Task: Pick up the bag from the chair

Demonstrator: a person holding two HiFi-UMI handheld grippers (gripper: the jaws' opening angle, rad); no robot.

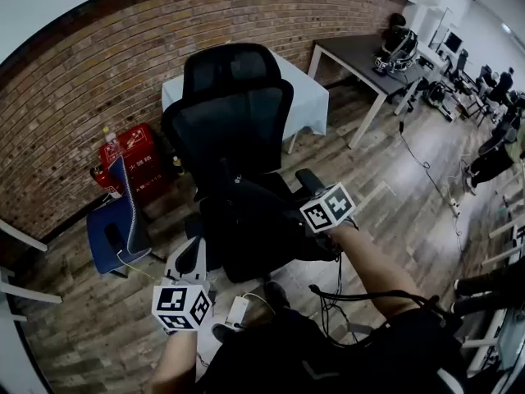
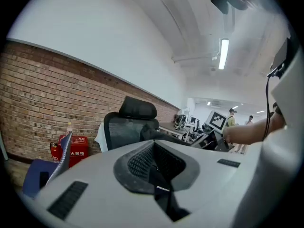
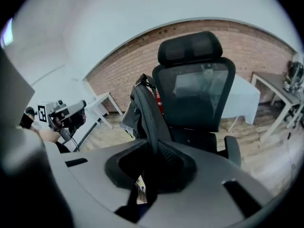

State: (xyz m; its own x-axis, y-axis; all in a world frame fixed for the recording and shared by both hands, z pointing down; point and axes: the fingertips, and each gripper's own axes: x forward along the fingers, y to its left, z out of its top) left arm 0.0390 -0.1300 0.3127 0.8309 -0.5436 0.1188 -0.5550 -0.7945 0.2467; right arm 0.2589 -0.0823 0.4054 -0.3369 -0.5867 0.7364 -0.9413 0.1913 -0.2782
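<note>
Bag (image 3: 142, 109) hangs before chair (image 3: 195, 82) — strap (image 3: 151, 132) pinched in right claw (image 3: 153, 172), probably left claw (image 2: 159, 175) too.

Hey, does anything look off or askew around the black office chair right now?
Only the bag: it hangs lopsided by one strap pinched in the right gripper, in front of the chair. Nothing looks spilled or broken.

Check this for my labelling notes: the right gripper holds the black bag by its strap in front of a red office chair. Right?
No: the office chair is black, not red, as the right gripper view shows. The right gripper does hold the black bag by its strap.
</note>
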